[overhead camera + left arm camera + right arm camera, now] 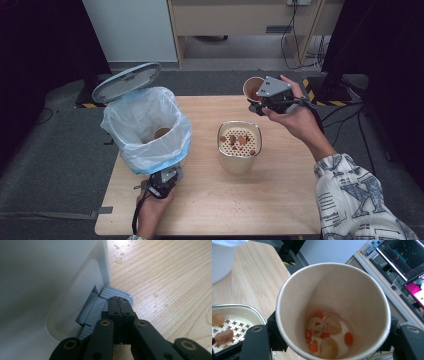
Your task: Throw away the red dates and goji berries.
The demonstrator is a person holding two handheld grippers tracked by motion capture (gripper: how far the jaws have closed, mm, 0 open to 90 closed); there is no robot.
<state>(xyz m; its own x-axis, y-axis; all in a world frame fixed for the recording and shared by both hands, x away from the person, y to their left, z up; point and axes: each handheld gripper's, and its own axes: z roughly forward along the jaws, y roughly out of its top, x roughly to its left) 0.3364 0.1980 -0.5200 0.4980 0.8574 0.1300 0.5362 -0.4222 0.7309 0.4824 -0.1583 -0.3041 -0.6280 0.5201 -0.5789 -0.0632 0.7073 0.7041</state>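
Where the high view looks down on the desk (280, 200), the left claw (167, 179) sits at the bin (145, 130). Left gripper view: jaws closed together on the grey pedal (117, 293). Right gripper view: the right claw (332, 340) clamps a paper cup (352, 290) holding food scraps (327, 332), beside the strainer (227, 317).

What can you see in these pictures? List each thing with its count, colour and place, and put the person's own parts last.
bin: one, white, blue-lined, table's left
lid: one, grey, raised behind bin
pedal: one, grey, at bin's foot, under the left jaws
strainer pot: one, cream, table centre, scraps on top
cup: one, tan, holds liquid, orange and pale bits
table: one, light wood
left gripper: black, shut, on pedal
right gripper: black, shut on cup, raised at the table's far right
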